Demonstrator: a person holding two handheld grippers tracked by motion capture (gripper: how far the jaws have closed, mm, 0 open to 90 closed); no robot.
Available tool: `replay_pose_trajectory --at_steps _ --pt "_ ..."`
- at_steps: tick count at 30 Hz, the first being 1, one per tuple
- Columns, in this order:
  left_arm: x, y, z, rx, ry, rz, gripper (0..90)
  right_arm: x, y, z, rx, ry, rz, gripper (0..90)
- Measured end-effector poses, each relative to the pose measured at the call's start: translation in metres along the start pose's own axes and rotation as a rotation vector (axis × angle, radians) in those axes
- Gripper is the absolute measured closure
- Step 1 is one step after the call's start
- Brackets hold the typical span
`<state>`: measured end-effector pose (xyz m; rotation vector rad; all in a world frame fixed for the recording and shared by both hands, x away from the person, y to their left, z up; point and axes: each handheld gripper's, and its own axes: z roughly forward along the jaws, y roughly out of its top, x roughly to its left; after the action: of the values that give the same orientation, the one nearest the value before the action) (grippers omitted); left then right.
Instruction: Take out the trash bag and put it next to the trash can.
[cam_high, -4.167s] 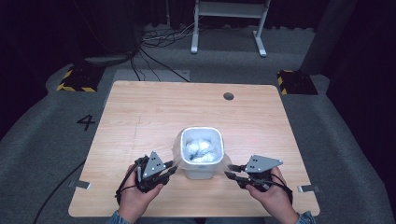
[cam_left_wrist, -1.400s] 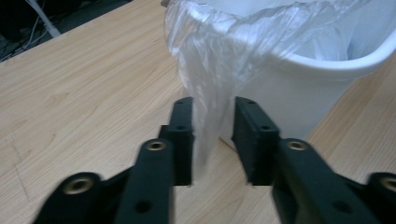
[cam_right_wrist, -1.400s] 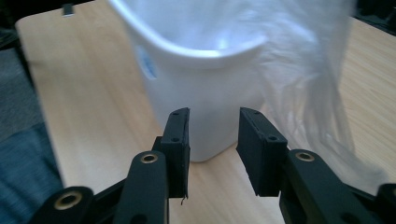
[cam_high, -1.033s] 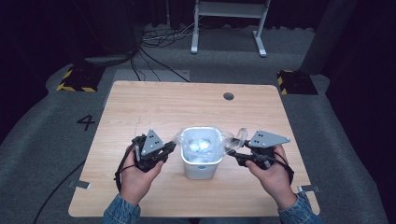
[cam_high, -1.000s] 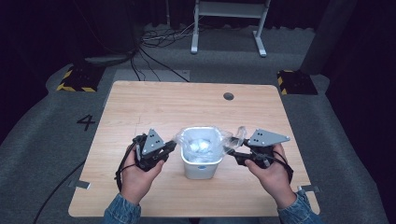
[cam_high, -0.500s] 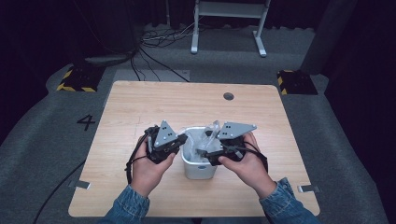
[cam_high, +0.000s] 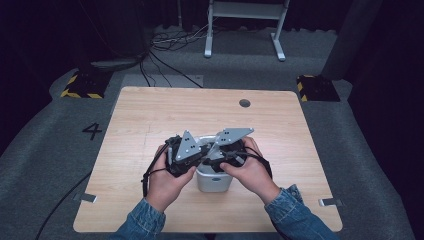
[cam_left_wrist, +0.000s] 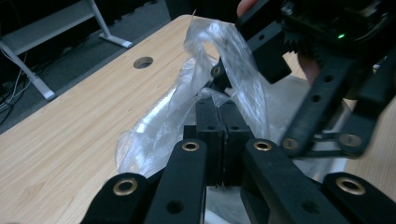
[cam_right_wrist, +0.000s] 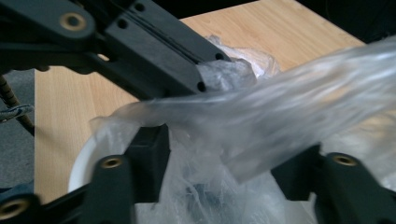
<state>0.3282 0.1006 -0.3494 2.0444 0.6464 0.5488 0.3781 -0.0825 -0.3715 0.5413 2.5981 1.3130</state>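
Above the white bin (cam_high: 215, 179) at the worktop's (cam_high: 150, 115) near edge, the left tongs (cam_left_wrist: 217, 122) are clamped on the clear plastic bag (cam_left_wrist: 159, 126). Beside them, the right tongs (cam_right_wrist: 233, 158) have just been closing, the bag's film between their jaws, not yet pinched.

bin (cam_high: 215, 181) mostly hidden, bag (cam_right_wrist: 299, 102) blurred
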Motion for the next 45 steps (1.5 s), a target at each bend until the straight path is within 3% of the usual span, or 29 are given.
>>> replay_pose_trajectory --at_steps 3,5,8,11,17,22,27,35,37,40,45 --pt "0.002 -0.001 -0.002 -0.011 -0.001 -0.007 87.6 -0.003 -0.001 0.001 0.004 0.033 0.016 80.2" --pt "0.004 -0.003 -0.005 -0.023 -0.004 -0.014 81.4 -0.004 -0.001 0.000 -0.004 0.043 0.020 87.4" --pt "0.008 -0.007 -0.013 -0.044 -0.012 -0.021 68.0 -0.004 0.000 -0.003 -0.020 0.042 0.019 89.3" --pt "0.013 -0.012 -0.023 -0.073 0.009 -0.032 49.1 -0.003 0.003 -0.009 -0.040 0.038 0.017 89.5" --pt "0.026 -0.025 -0.050 -0.119 0.063 -0.090 31.4 -0.001 0.010 -0.020 -0.062 0.024 0.002 89.5" --pt "0.032 -0.037 -0.068 -0.135 0.095 -0.104 28.1 -0.002 0.015 -0.029 -0.082 0.011 -0.006 89.5" --pt "0.039 -0.053 -0.078 -0.118 0.116 -0.140 28.1 -0.002 0.021 -0.037 -0.096 0.001 -0.014 89.5" --pt "0.041 -0.076 -0.074 -0.065 0.134 -0.166 28.0 0.001 0.032 -0.047 -0.123 -0.010 -0.033 89.6" --pt "0.040 -0.079 -0.073 -0.020 0.168 -0.137 27.9 0.001 0.035 -0.052 -0.134 -0.016 -0.037 89.5" --pt "0.040 -0.084 -0.073 -0.022 0.155 -0.147 27.7 0.001 0.041 -0.060 -0.149 -0.025 -0.043 89.5" --pt "0.042 -0.095 -0.075 0.009 0.177 -0.162 27.5 0.000 0.051 -0.076 -0.186 -0.042 -0.057 89.5"
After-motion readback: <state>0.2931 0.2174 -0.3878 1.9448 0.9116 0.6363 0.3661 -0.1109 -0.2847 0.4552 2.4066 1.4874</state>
